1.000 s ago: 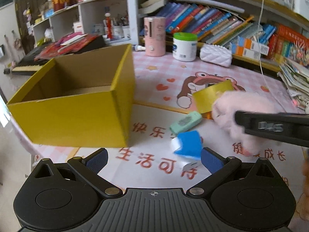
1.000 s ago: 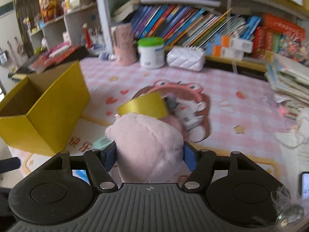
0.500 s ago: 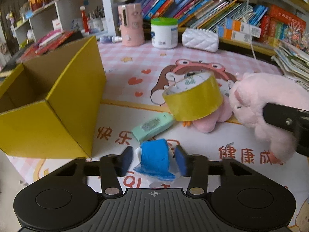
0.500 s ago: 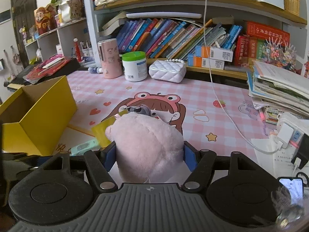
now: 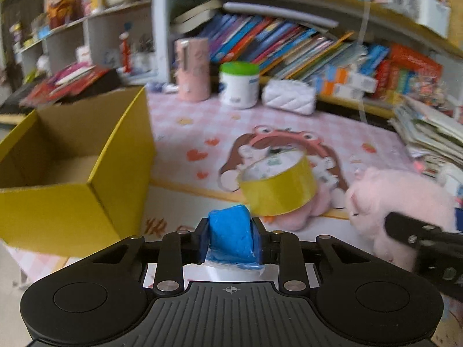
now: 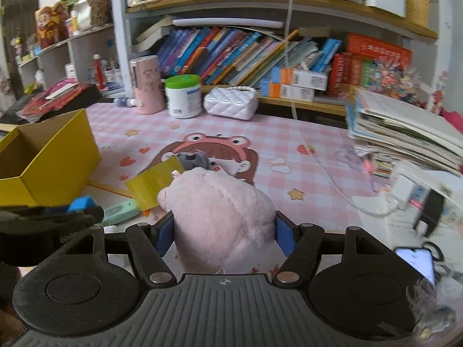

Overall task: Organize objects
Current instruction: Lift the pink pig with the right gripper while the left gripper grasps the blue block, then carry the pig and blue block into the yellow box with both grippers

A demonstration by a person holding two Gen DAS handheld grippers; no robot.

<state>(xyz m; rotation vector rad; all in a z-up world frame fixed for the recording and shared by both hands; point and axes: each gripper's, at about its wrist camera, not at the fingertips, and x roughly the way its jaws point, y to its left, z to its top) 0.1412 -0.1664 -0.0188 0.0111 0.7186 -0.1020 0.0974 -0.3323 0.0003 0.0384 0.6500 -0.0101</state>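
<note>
Since a second earlier, your left gripper (image 5: pixel 231 238) had clamped the blue block (image 5: pixel 230 235); your right gripper (image 6: pixel 224 232) gripped the plush (image 6: pixel 220 217). Box (image 5: pixel 72 202) at the table's left edge stood empty; tape (image 5: pixel 277 188) and eraser (image 6: pixel 120 211) remained out.

Both wrist views close, angled down, facing shelves, sharing yellow box (image 5: pixel 86 173) (image 6: pixel 49 156)
</note>
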